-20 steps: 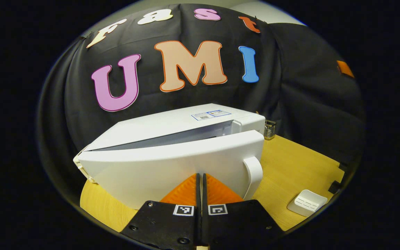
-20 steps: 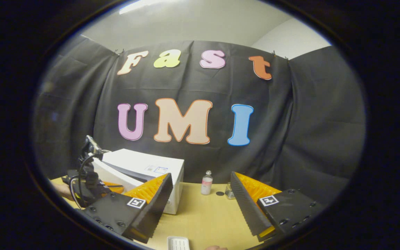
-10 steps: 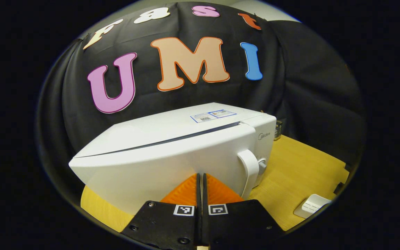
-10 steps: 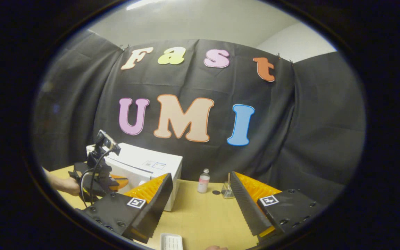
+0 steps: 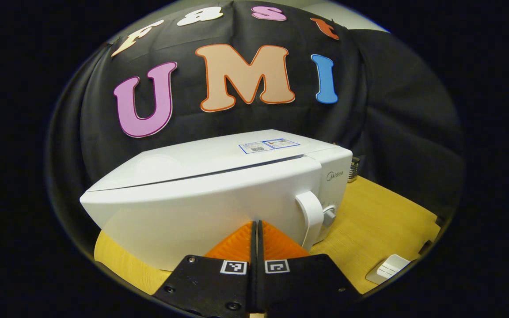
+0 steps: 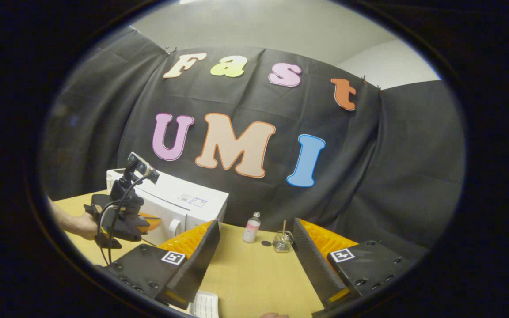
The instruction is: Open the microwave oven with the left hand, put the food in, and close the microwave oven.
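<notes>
The white microwave (image 5: 219, 194) stands on the wooden table with its door flush against the body. The door's handle (image 5: 308, 217) is at the right, beside a round knob (image 5: 328, 215). My left gripper (image 5: 256, 226) is shut with nothing between its fingers, and its tips rest against the door's front, left of the handle. In the right gripper view the microwave (image 6: 184, 204) sits at the left with the left gripper (image 6: 124, 221) in front of it, held by a hand (image 6: 72, 224). My right gripper (image 6: 256, 240) hangs open and empty above the table.
A small pink-labelled bottle (image 6: 251, 226) and a glass holder with a stick (image 6: 282, 240) stand at the back of the table (image 6: 254, 274). A white ribbed tray (image 6: 204, 304) lies near the front edge, also the tray (image 5: 387, 269) at right. A metal cup (image 5: 354, 168) stands behind the microwave.
The microwave door swung from ajar to shut against the body, with the shut left gripper following it in. The right gripper's view drifted, with the table objects shifting slightly.
</notes>
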Action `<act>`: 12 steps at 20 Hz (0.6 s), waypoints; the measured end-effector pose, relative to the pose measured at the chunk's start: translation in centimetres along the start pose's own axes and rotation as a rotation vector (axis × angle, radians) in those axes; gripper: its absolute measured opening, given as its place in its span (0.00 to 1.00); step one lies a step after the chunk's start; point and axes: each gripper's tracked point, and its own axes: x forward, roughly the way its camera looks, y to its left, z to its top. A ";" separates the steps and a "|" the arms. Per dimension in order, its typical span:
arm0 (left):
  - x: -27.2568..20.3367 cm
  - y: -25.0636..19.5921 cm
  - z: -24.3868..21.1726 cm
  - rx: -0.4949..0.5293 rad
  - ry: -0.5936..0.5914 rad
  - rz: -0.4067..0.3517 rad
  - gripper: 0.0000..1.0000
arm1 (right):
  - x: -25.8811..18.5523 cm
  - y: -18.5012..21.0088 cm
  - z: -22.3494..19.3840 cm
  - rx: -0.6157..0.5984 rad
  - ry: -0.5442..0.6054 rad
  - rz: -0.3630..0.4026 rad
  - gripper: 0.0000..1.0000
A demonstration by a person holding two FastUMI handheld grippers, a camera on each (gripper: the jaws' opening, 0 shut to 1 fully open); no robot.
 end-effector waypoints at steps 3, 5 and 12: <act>1.3 -0.8 1.2 0.065 -0.013 -0.063 0.01 | -0.1 0.0 0.2 -0.003 -0.002 0.003 0.96; 1.0 -2.0 1.6 0.072 -0.019 -0.086 0.01 | -0.4 -0.1 0.0 -0.008 0.000 0.005 0.97; -2.3 0.2 4.8 0.080 -0.106 -0.007 0.01 | -0.5 0.2 0.1 0.003 -0.004 0.001 0.97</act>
